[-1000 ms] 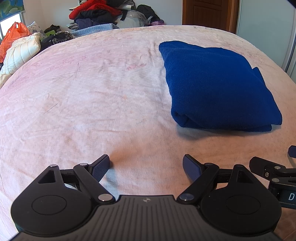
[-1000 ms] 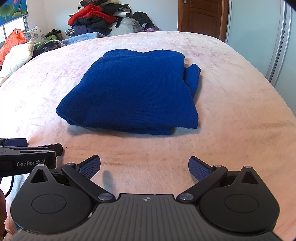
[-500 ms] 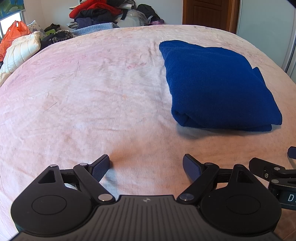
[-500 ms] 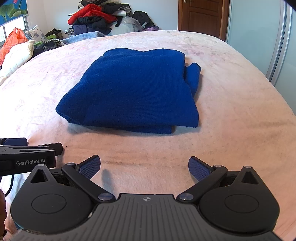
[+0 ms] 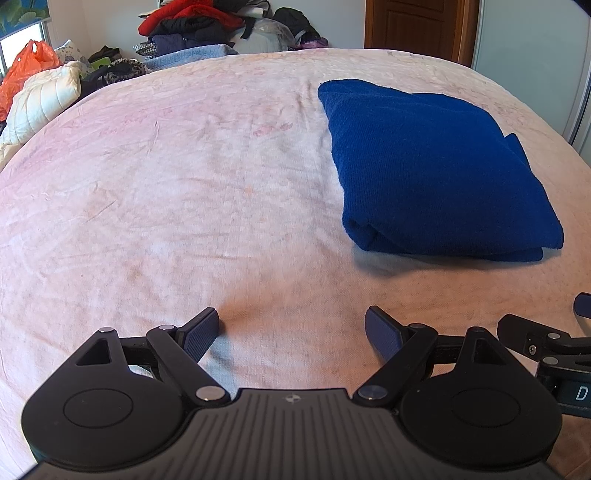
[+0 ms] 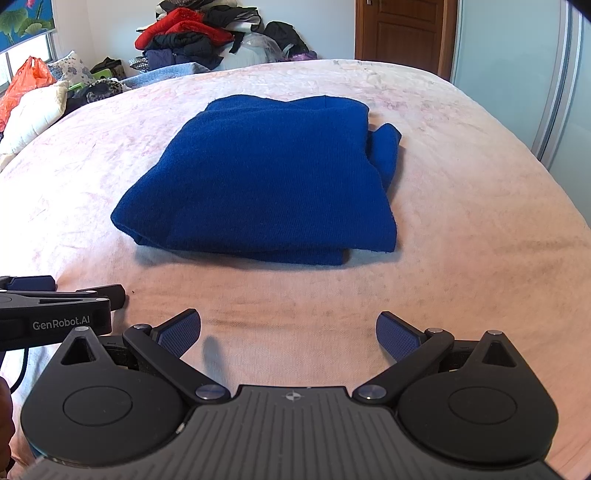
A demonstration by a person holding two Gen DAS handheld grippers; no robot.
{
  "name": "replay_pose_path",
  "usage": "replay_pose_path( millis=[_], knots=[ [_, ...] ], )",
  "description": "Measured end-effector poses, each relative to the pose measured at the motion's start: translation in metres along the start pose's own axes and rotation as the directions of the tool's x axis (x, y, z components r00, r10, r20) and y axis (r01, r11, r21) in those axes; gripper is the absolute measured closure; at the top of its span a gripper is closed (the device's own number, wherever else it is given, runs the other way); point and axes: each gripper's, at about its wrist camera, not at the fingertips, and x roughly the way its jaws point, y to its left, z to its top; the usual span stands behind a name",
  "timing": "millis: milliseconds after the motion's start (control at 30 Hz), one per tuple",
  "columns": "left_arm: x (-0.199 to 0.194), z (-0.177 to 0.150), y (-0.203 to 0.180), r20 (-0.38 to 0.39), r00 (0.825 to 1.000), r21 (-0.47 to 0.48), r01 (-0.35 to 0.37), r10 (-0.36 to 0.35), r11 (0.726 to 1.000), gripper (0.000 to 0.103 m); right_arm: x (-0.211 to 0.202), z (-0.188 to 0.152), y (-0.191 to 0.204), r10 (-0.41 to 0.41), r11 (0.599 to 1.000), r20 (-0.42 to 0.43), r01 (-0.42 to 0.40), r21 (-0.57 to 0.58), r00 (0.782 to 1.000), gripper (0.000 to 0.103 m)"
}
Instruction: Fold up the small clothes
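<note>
A: Start with the left gripper [image 5: 291,326]. How do its jaws stand?

B: Spread wide, with only bare bedding between the two blue ribbed pads [image 5: 382,334]. It hangs low over the near part of the pale pink, faintly patterned bedspread [image 5: 166,192] and grips nothing.

A: And the right gripper [image 6: 289,330]?

B: The same: jaws parted, blue pads far apart, nothing between them. The two tools sit side by side; from the right wrist view the black body of the left one, printed "GenRobot.AI", shows at the left edge.

A: Where is the garment?

B: The folded royal-blue knitted garment [image 6: 269,177] lies flat on the bedspread, beyond both grippers and touching neither. It sits straight ahead of the right gripper and off to the right of the left one. It is folded into a thick, roughly square bundle with stacked layers showing along the near edge, and a small flap of the same blue cloth sticks out at its right side.

A: What lies further out?

B: Past the far edge of the bed, a heap of red, black and grey clothes [image 6: 192,35] against the wall. To the left, a cream quilted item [image 5: 44,98] and an orange plastic bag [image 5: 26,66] near the window. To the right, a brown wooden door [image 6: 400,31] and pale sliding panels.
</note>
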Motion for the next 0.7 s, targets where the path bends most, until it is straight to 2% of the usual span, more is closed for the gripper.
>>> replay_pose_path(
  millis=[567,633,700],
  knots=[
    [0.000,-0.001,0.000,0.001,1.000,0.001,0.003,-0.003,1.000,0.016,0.000,0.000,-0.001,0.002,1.000,-0.002,-0.002,0.000,1.000,0.001],
    [-0.002,0.000,0.002,0.020,1.000,-0.005,0.007,-0.007,1.000,0.016,0.000,0.000,-0.001,0.005,1.000,-0.001,-0.005,0.001,1.000,0.001],
    [-0.010,0.000,0.004,0.077,0.997,-0.010,0.006,-0.005,1.000,0.016,-0.002,0.000,-0.001,0.011,1.000,0.004,-0.011,0.002,1.000,0.001]
  ],
)
